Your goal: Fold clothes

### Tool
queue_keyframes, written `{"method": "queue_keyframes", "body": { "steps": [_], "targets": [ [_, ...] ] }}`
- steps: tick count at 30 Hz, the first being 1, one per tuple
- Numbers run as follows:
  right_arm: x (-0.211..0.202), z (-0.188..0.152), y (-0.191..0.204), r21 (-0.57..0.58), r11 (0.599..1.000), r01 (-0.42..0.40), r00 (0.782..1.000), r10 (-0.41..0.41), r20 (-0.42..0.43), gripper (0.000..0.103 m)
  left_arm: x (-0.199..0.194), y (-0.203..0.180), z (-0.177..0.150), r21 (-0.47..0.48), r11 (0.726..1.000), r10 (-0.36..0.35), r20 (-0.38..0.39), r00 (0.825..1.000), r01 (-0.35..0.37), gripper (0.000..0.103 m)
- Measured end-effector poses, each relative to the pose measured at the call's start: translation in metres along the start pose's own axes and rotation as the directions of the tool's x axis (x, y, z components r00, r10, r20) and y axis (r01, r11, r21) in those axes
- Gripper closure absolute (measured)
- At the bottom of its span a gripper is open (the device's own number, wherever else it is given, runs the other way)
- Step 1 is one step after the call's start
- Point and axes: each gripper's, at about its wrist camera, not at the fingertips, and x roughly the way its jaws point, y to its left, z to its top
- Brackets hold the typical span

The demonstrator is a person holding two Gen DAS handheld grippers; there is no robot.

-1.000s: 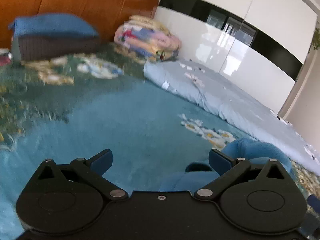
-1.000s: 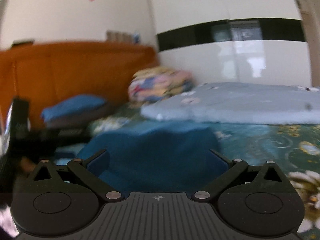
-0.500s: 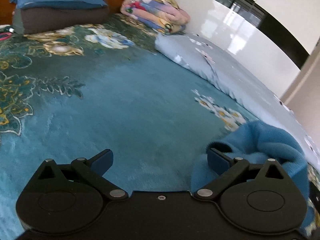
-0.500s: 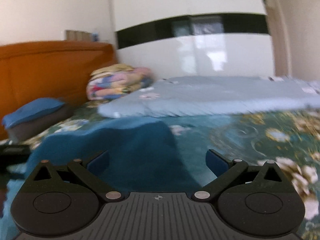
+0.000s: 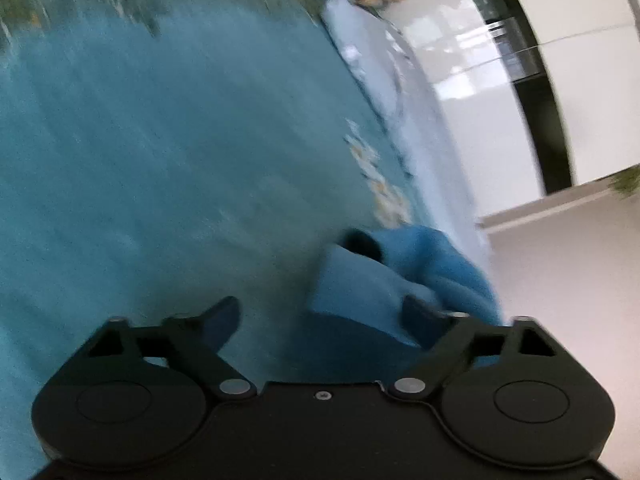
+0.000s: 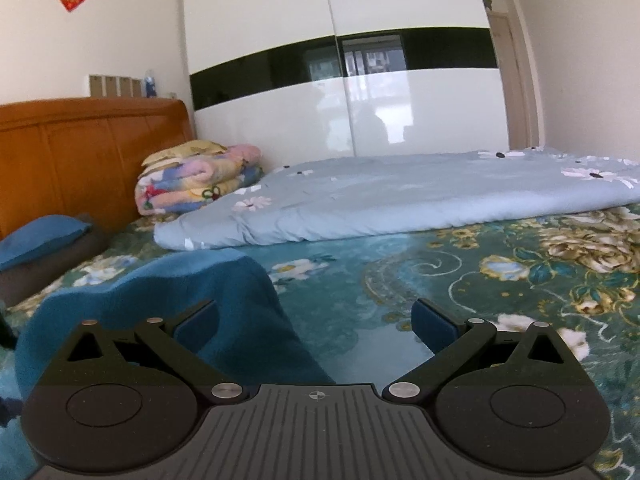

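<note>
A blue fleece garment (image 5: 400,276) lies bunched on the teal floral bedspread (image 5: 160,160). In the blurred, tilted left wrist view a fold of it reaches between the jaws of my left gripper (image 5: 320,312). Those jaws are closing. The cloth lies against the right finger (image 5: 420,312), while the left finger stands clear of it. In the right wrist view the same garment (image 6: 180,292) humps up at the lower left. My right gripper (image 6: 316,318) is open, its left finger over the cloth and its right finger over bare bedspread (image 6: 400,272).
A light blue flowered quilt (image 6: 400,196) lies along the far side of the bed. A folded colourful blanket (image 6: 192,180) sits by the orange wooden headboard (image 6: 80,148). A blue pillow (image 6: 40,236) rests at the left. A white and black wardrobe (image 6: 340,80) stands behind.
The left gripper has rolled and dipped toward the garment, and its jaws have narrowed around a fold of it. The right gripper has swung right, so the garment now sits at its left.
</note>
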Motion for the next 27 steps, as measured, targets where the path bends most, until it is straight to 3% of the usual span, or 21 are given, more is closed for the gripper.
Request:
{"method": "queue_keyframes", "body": {
  "steps": [1,4,6,10,14,17,22,24,27],
  "targets": [
    [0.0,0.0,-0.001,-0.003,1.0,0.004,1.0,-0.004,0.0,0.0,0.001,-0.002,-0.001,-0.001,1.0,-0.022,-0.003,1.0,0.022,0.053],
    [-0.002,0.001,-0.003,-0.001,1.0,0.009,1.0,-0.009,-0.005,0.0,0.001,-0.011,-0.004,0.038,0.996,-0.078,0.011,0.997,0.078,0.062],
    [-0.003,0.001,-0.006,-0.004,1.0,0.011,1.0,-0.011,-0.005,0.0,-0.003,-0.02,-0.006,0.08,0.985,-0.159,0.036,0.987,0.156,0.065],
    [-0.007,0.001,-0.011,0.003,1.0,0.027,1.0,-0.027,0.002,0.0,-0.001,-0.036,-0.012,0.117,0.928,-0.363,0.066,0.929,0.354,0.065],
    [-0.014,0.002,-0.019,0.027,0.999,0.044,0.999,-0.045,0.023,0.0,0.018,-0.057,-0.022,0.149,0.87,-0.482,0.058,0.874,0.47,0.065],
    [-0.019,0.003,-0.027,0.037,0.997,0.065,0.997,-0.067,0.045,0.0,0.036,-0.075,-0.032,0.169,0.829,-0.547,0.046,0.836,0.533,0.064],
    [-0.026,0.003,-0.046,0.073,0.992,0.105,0.993,-0.109,0.052,0.0,0.068,-0.104,-0.051,0.2,0.781,-0.602,-0.01,0.799,0.591,0.064],
    [-0.028,0.003,-0.053,0.079,0.991,0.108,0.992,-0.112,0.057,0.0,0.08,-0.117,-0.058,0.23,0.776,-0.594,-0.047,0.803,0.587,0.062],
    [-0.032,0.005,-0.056,0.072,0.995,0.065,0.995,-0.07,0.072,0.0,0.086,-0.131,-0.066,0.327,0.771,-0.554,-0.081,0.829,0.547,0.062]
  ]
}}
